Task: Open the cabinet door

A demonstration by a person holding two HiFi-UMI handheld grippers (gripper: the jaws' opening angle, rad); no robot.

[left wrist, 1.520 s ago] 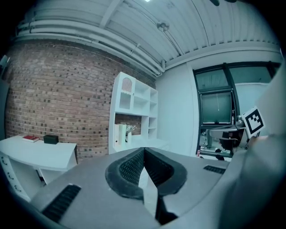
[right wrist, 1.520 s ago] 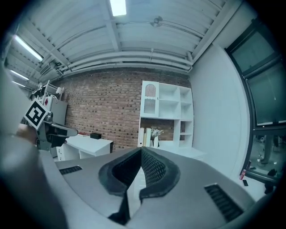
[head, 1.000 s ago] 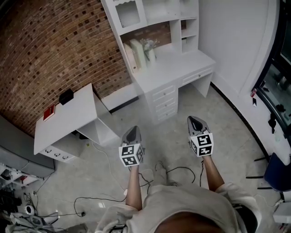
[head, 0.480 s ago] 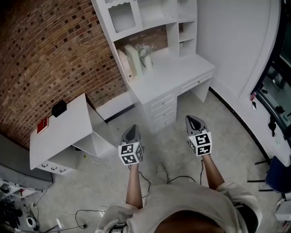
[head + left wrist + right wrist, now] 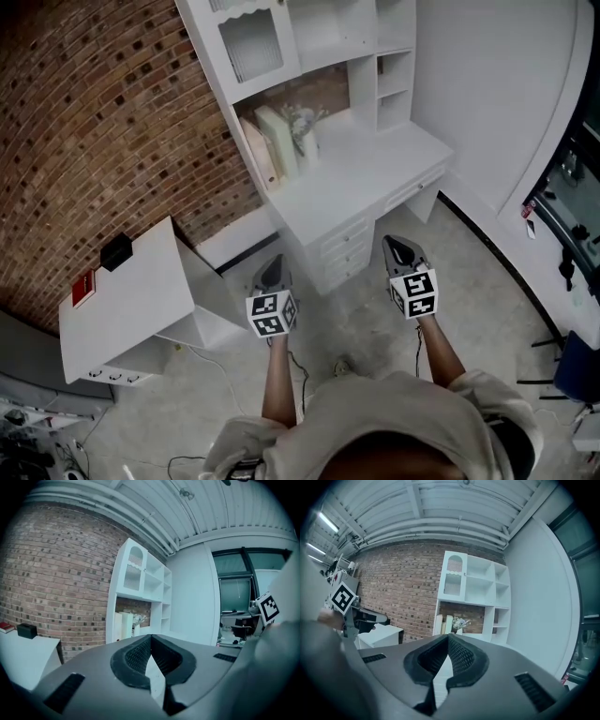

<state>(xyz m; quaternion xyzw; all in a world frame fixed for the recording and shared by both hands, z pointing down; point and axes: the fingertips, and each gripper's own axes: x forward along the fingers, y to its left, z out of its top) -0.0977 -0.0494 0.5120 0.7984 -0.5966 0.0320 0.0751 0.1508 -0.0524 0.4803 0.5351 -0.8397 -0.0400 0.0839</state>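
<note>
Left claw, right claw, nearer desk

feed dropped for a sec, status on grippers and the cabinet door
Left gripper and right gripper shut, empty. White arched ribbed-glass cabinet door closed, untouched, well ahead. White drawer desk stands below it.

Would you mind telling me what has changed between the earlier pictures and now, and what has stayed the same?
The person has walked toward the white desk, which now lies nearer both grippers in the head view. Nothing was grasped or released. The left gripper and right gripper stay shut, empty and side by side; the cabinet door remains closed.
</note>
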